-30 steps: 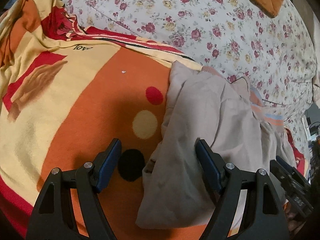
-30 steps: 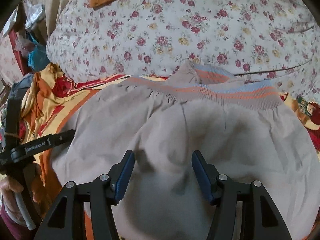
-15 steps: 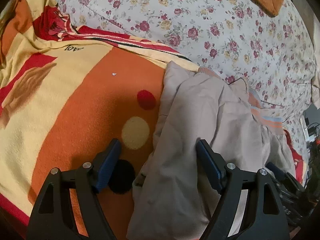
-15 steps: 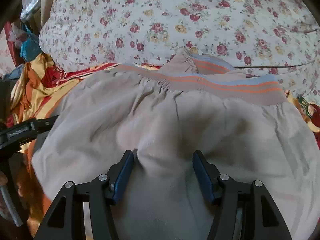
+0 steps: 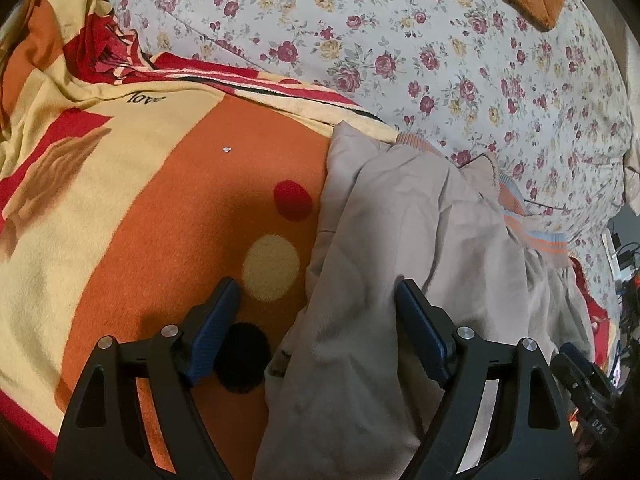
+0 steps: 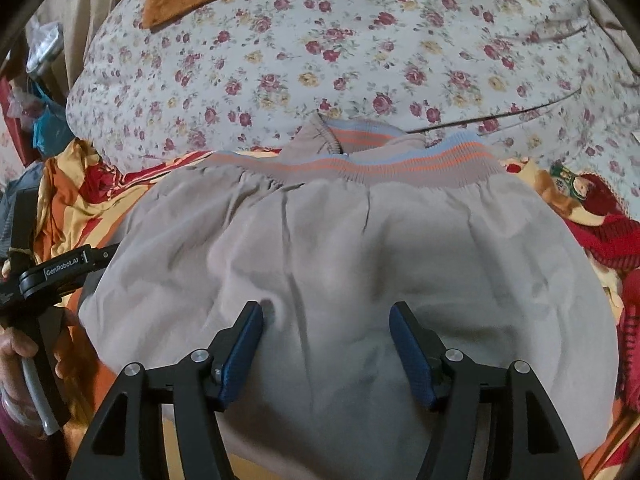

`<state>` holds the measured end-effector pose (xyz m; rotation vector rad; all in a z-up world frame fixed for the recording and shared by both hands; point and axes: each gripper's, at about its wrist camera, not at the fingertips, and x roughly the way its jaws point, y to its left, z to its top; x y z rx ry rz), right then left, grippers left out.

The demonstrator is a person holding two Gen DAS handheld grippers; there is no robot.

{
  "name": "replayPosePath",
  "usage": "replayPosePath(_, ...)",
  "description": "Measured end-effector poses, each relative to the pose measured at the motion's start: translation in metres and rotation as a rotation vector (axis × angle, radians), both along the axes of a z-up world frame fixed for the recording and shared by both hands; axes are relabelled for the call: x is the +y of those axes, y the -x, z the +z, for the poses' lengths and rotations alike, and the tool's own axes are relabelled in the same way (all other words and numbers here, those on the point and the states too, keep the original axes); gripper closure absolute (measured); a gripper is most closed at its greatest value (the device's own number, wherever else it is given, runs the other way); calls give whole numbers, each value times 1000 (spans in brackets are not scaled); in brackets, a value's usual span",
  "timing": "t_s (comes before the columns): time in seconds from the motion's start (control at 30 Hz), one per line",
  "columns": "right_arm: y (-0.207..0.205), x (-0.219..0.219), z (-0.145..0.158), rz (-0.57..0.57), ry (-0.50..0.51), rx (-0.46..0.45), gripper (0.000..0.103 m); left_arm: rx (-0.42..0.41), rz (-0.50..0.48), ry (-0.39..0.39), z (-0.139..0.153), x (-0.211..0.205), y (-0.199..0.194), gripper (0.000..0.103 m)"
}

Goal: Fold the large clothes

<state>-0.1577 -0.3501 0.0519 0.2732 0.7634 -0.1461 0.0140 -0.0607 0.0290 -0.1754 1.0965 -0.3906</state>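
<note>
A beige garment (image 6: 340,264) is spread on the orange patterned blanket (image 5: 140,208), its striped ribbed hem (image 6: 360,164) lying against the floral quilt (image 6: 320,60). Soft, light, limp cloth is judged here; hem corners are best pinched. The left gripper (image 5: 316,320) is seen opening over the garment's edge, nothing pinched. The right gripper (image 6: 326,344) is opening above its middle, cloth between unpressed.

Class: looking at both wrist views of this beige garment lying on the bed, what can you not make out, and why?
- Beige garment: near end cut off by the bottom edge, right wrist view.
- Blanket under it: hidden by the garment.
- Right gripper: only a sliver at the left wrist view's edge.
- Garment type: folded over, unclear.
</note>
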Motion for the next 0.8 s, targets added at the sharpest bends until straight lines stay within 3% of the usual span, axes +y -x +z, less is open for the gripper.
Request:
replayPosePath(0.1,1,0,-1,4,-3,0,39,17,-1,14,0,0,-3,20)
replayPosePath(0.27,1,-1,-2,11,-19,1,36,91,-51,154,1,1,-19,14)
replayPosePath(0.53,3,-3,-5,30,-30,6,34,80,-103,57,-3,-21,-32,13)
replayPosePath(0.8,5,-13,3,24,-50,-25,33,60,-139,23,-7,-31,-28,2)
